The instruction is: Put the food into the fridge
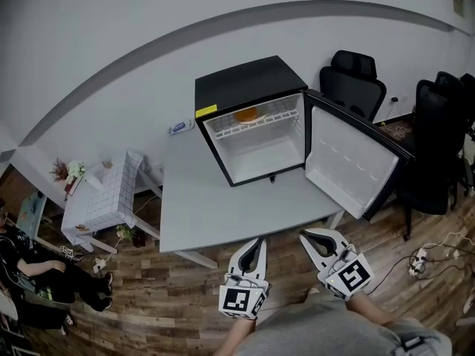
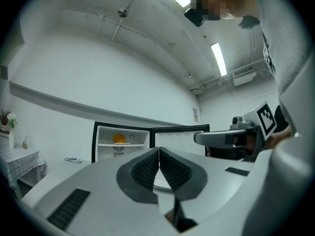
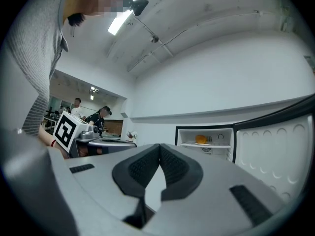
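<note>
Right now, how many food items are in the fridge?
1: an orange food item on the upper shelf of the open fridge. Nothing else shows inside or on the door, though the shelf's far corners could hide more.

The fridge (image 1: 249,76) stands on the grey table (image 1: 223,206), toward its back edge, a small black cube with a white inside. Its door (image 1: 349,158) is swung wide open to the right, white inner liner facing out, hanging past the table's right side. A yellow sticker (image 1: 206,110) sits at the top left corner of the front. Inside there's 1 white wire shelf (image 1: 260,122) high up, and the food (image 1: 246,113) is on it: 1 round orange piece (too small to name), toward the back. The space below the shelf shows only white walls.
</note>
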Demonstrator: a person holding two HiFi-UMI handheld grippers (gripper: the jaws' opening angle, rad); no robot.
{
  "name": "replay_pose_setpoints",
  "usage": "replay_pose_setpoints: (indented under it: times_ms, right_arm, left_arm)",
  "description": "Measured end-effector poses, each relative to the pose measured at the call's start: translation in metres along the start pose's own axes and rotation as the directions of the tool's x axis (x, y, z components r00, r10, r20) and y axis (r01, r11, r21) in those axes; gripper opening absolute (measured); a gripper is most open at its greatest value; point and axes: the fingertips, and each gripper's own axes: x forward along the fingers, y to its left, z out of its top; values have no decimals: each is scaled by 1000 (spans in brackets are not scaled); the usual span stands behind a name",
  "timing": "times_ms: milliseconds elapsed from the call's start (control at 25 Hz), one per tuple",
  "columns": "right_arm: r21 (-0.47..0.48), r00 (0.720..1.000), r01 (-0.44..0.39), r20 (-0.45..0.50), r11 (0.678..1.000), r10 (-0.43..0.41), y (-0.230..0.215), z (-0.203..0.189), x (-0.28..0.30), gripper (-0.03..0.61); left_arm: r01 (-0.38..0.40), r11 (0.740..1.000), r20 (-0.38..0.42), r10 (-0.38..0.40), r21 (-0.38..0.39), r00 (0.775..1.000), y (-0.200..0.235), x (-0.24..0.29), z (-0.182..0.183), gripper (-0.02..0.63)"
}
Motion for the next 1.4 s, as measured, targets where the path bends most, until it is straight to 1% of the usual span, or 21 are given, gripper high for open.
replay_pose_setpoints:
  times_ms: [160, 320, 560, 680, 880, 1240, 1400]
  right_arm:
    - [-9, 1000, -10, 8, 1000, 10, -12, 6, -5, 12]
    - [-15, 1000, -25, -4, 1000, 25, -28, 8, -13, 12]
    - [-18, 1000, -24, 16, 1000, 25, -46, 11, -16, 12]
    - [-32, 999, -41, 7, 999, 42, -49, 11, -19, 12]
    - [-42, 1000, -30, 1, 999, 30, -57, 9, -19, 12]
    - [-32, 1000, -31, -1, 999, 31, -62, 6, -17, 12]
    - [-41, 998, -58, -6, 997, 58, -58, 6, -13, 12]
  left_arm:
    - [1, 1000, 5, -1, 8, 1000, -15, 11, 6, 12]
    - [3, 1000, 11, -3, 11, 1000, -30, 24, 12, 12]
    - [-14, 1000, 13, 14, 15, 1000, -39, 37, 13, 12]
    - [-17, 1000, 16, 16, 16, 1000, -43, 42, 13, 12]
    - [-13, 1000, 4, 13, 14, 1000, -48, 48, 10, 12]
    - [-11, 1000, -3, 11, 16, 1000, -47, 54, 7, 12]
    - [-7, 1000, -2, 7, 22, 1000, -44, 56, 7, 12]
